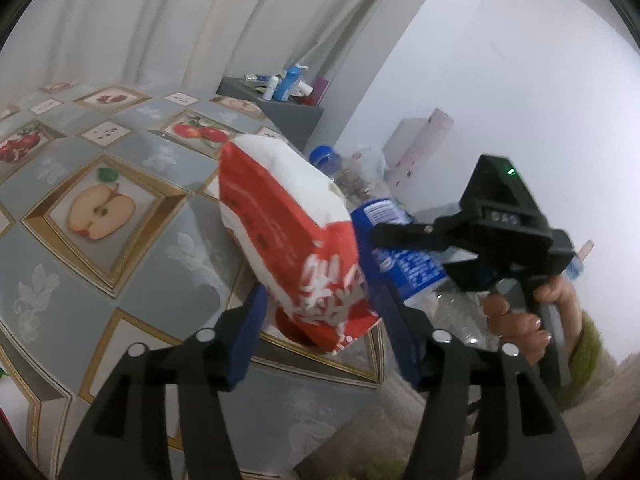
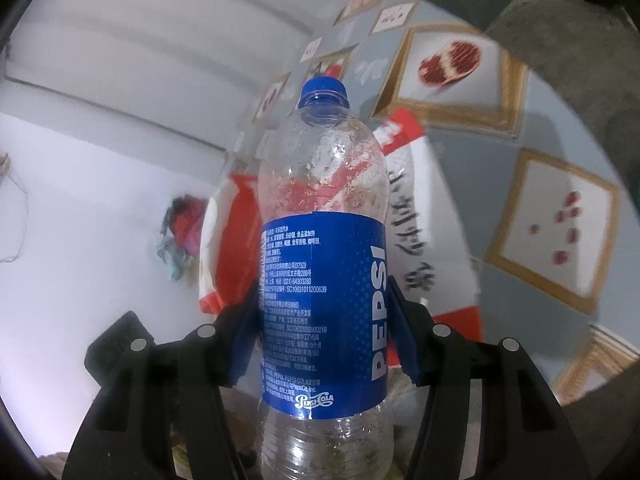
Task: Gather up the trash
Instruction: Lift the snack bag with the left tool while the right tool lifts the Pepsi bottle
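A red and white paper bag [image 1: 280, 232] lies tilted at the table's edge between the blue pads of my left gripper [image 1: 316, 328]. The right pad is at the bag's side, the left pad stands a little off it, so the gripper is open. My right gripper [image 2: 324, 340] is shut on an empty clear Pepsi bottle [image 2: 324, 300] with a blue label and blue cap, its pads pressing both sides of the label. In the left wrist view that bottle [image 1: 412, 268] sits just right of the bag, held by the right gripper [image 1: 404, 256] in a person's hand [image 1: 516, 320]. The bag [image 2: 424, 216] shows behind the bottle.
The table [image 1: 100, 280] has a grey cloth with framed fruit pictures. Behind its far corner stands a grey cabinet [image 1: 296, 116] with several bottles on top. A pale box [image 1: 424, 140] and crumpled plastic [image 1: 372, 160] are by the white wall. A green sleeve [image 1: 588, 352] is at the right.
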{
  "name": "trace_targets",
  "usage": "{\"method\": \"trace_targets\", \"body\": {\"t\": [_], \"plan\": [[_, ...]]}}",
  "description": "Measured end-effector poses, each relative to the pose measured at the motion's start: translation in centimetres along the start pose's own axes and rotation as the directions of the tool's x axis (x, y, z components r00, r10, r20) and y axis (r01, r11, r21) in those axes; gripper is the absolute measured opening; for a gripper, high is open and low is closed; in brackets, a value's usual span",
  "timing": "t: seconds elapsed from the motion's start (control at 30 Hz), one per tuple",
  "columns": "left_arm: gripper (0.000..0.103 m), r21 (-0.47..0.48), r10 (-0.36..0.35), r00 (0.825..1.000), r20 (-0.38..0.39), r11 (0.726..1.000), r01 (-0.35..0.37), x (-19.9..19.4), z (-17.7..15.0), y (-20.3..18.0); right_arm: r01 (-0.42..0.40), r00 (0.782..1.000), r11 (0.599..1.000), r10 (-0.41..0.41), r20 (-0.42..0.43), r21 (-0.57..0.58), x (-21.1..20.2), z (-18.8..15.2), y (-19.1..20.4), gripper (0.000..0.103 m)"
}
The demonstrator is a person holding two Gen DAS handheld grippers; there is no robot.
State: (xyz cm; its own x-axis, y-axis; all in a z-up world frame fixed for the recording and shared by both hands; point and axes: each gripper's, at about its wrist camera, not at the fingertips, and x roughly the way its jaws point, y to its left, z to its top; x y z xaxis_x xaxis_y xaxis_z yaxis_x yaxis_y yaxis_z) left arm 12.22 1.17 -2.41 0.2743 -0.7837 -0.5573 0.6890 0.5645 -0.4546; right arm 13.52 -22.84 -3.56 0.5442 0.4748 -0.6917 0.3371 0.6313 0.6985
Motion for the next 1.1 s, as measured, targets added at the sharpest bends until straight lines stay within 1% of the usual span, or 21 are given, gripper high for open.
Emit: {"method": "trace_targets", "body": {"t": [0.07, 0.1, 0.13, 0.17, 0.2, 0.33, 0.43, 0.47, 0.5, 0.57, 0.6, 0.63, 0.77, 0.87, 0.93, 1.0, 1.1], "plan": [[0.059, 0.004, 0.030, 0.999, -0.022, 1.000, -0.029, 0.7, -0.1, -0.5, 0.029, 0.999, 1.000, -0.029, 0.012, -0.012, -0.8, -0.5, -0.3, 0.055], [0.059, 0.006, 0.063, 0.998, -0.031, 0.998, -0.062, 1.2, -0.1, -0.8, 0.042, 0.999, 0.999, -0.042, 0.017, -0.014, -1.1, -0.7, -0.6, 0.055], [0.059, 0.004, 0.111, 0.993, -0.038, 0.994, -0.111, 1.7, -0.1, -1.0, 0.053, 0.998, 0.999, -0.052, 0.022, -0.012, -1.6, -1.0, -0.9, 0.055], [0.059, 0.003, 0.164, 0.986, -0.044, 0.986, -0.164, 2.1, -0.1, -1.2, 0.059, 0.998, 0.998, -0.059, 0.027, -0.009, -2.3, -1.1, -1.3, 0.055], [0.059, 0.005, 0.193, 0.980, -0.048, 0.981, -0.193, 2.5, -0.1, -1.3, 0.060, 0.998, 0.998, -0.060, 0.030, -0.005, -2.5, -1.3, -1.7, 0.055], [0.059, 0.028, 0.261, 0.964, -0.055, 0.965, -0.259, 3.6, -0.4, -2.0, 0.053, 0.998, 0.998, -0.054, 0.028, 0.028, -2.4, -1.8, -2.8, 0.055], [0.058, 0.043, 0.334, 0.941, -0.059, 0.942, -0.332, 4.4, -0.7, -2.5, 0.029, 0.999, 0.998, -0.030, 0.026, 0.047, -1.8, -2.3, -3.5, 0.055], [0.056, 0.039, 0.342, 0.938, -0.056, 0.939, -0.341, 4.5, -0.7, -2.5, 0.022, 0.999, 0.999, -0.024, 0.027, 0.048, -1.8, -2.2, -3.5, 0.055], [0.050, 0.037, 0.346, 0.937, -0.053, 0.938, -0.344, 4.5, -0.7, -2.4, 0.017, 0.999, 0.999, -0.019, 0.029, 0.046, -1.8, -2.2, -3.4, 0.055], [0.043, 0.039, 0.345, 0.937, -0.044, 0.938, -0.344, 4.5, -0.6, -2.5, 0.009, 1.000, 0.999, -0.010, 0.029, 0.043, -2.0, -2.0, -3.4, 0.055], [0.035, 0.043, 0.341, 0.939, -0.038, 0.940, -0.339, 4.4, -0.5, -2.5, 0.005, 1.000, 0.999, -0.006, 0.030, 0.041, -2.0, -2.0, -3.5, 0.055], [0.033, 0.050, 0.345, 0.938, -0.035, 0.938, -0.343, 4.4, -0.4, -2.6, 0.001, 1.000, 0.999, -0.002, 0.030, 0.040, -2.0, -1.9, -3.6, 0.055], [0.029, 0.085, 0.376, 0.926, -0.021, 0.924, -0.374, 4.8, 0.1, -3.1, -0.023, 0.999, 0.999, 0.022, 0.031, 0.049, -1.2, -1.5, -4.4, 0.055], [0.024, 0.120, 0.415, 0.910, -0.014, 0.904, -0.410, 5.1, 0.4, -3.4, -0.035, 0.999, 0.998, 0.033, 0.034, 0.055, -1.3, -1.5, -4.6, 0.055], [0.019, 0.148, 0.438, 0.899, -0.001, 0.889, -0.433, 5.2, 0.8, -3.6, -0.043, 0.998, 0.998, 0.041, 0.038, 0.056, -1.6, -1.5, -4.8, 0.055], [0.016, 0.159, 0.445, 0.896, 0.007, 0.884, -0.440, 5.2, 1.2, -3.7, -0.048, 0.998, 0.997, 0.046, 0.043, 0.053, -1.9, -1.6, -5.0, 0.055], [0.013, 0.183, 0.464, 0.885, 0.030, 0.868, -0.461, 5.2, 2.0, -4.2, -0.051, 0.997, 0.998, 0.048, 0.060, 0.049, -2.6, -1.5, -5.4, 0.055]]}}
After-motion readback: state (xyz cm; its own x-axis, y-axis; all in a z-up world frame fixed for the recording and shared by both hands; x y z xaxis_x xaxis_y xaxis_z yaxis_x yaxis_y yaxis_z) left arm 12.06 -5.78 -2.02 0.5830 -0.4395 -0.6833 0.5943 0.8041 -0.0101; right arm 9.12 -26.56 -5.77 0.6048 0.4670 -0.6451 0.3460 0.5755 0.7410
